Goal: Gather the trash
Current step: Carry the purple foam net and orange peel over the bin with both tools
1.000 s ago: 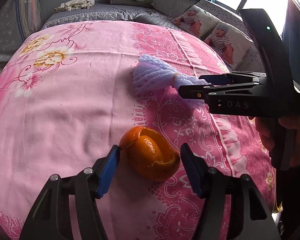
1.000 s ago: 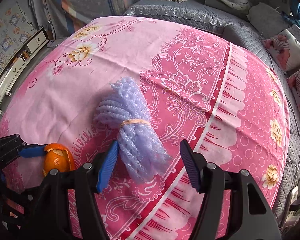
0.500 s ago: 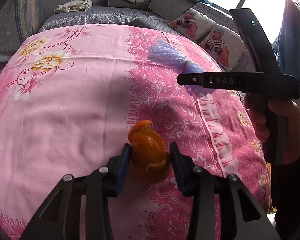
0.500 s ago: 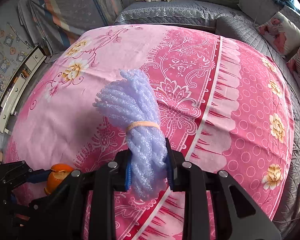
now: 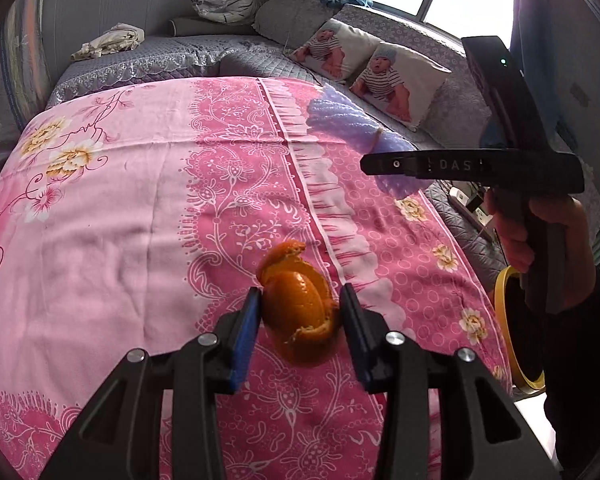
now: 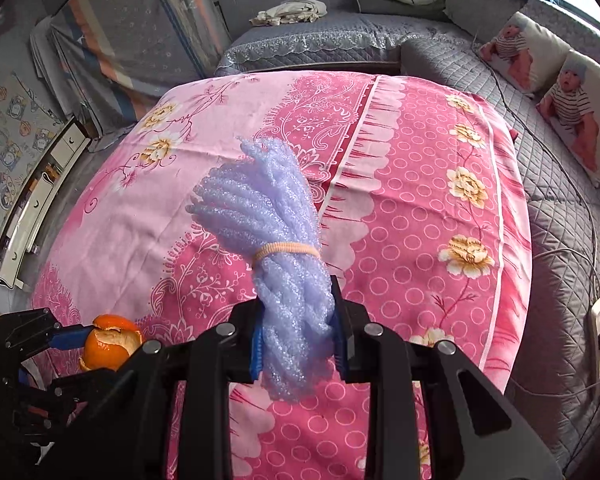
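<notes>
Both my tongs carry trash above the pink bedspread (image 5: 140,220).

Left view: my left tongs (image 5: 298,320) clench the orange peel (image 5: 298,312), lifted off the cloth.
Right view: my right tongs (image 6: 298,334) squeeze the purple foam net bundle (image 6: 276,248), raised clear.

Left gripper (image 5: 300,320): clamped on orange peel (image 5: 298,312), above pink floral bedsheet (image 5: 140,208)
Right gripper (image 5: 384,164): gripping lilac foam-net bundle (image 5: 340,120), over sheet's right edge
Hand (image 5: 536,232): on handle

A waxy, pitted orange peel (image 5: 300,316), a frothy lilac foam net (image 6: 276,240) and a matt, printed pink cloth (image 5: 112,240) are seen.
</notes>
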